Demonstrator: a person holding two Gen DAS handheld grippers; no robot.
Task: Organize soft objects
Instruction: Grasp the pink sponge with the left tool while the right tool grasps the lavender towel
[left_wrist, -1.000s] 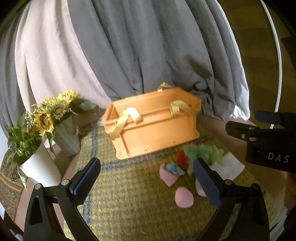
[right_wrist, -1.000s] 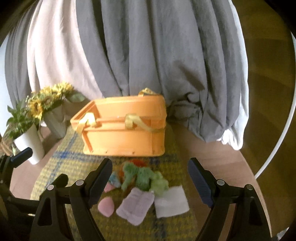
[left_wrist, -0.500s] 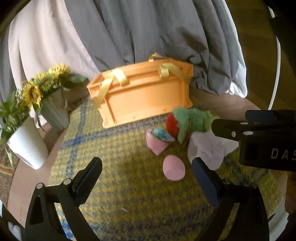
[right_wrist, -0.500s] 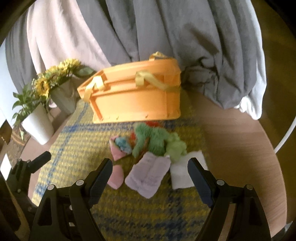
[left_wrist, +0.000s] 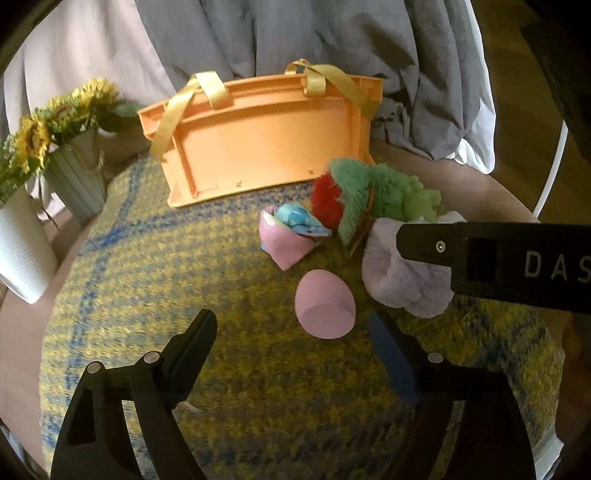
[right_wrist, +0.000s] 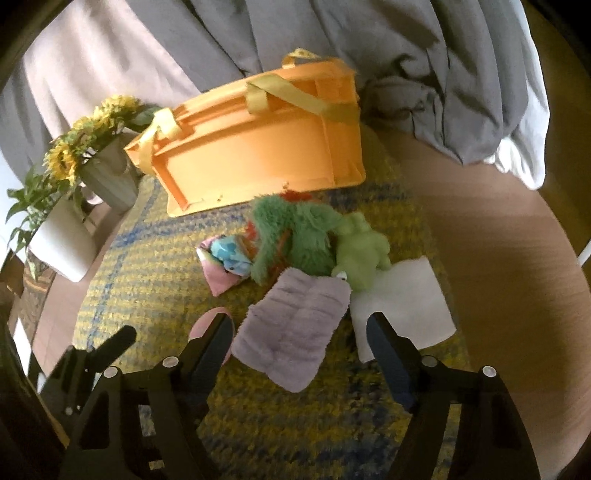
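Yellow mat (left_wrist: 184, 280) lies bare beside pink egg (left_wrist: 325, 308).

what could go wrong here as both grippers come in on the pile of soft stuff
The left gripper and right gripper are closing close together, nothing gripped yet; they may collide. The lilac cloth overlaps the white cloth and touches the green plush, so a pinch may drag neighbours. The pink egg-shaped piece could roll away.

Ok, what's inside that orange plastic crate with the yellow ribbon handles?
Can't tell. The orange plastic crate shows only its near wall, rim and yellow ribbon handles; its interior is hidden. The soft items visible all lie on the yellow woven mat in front.
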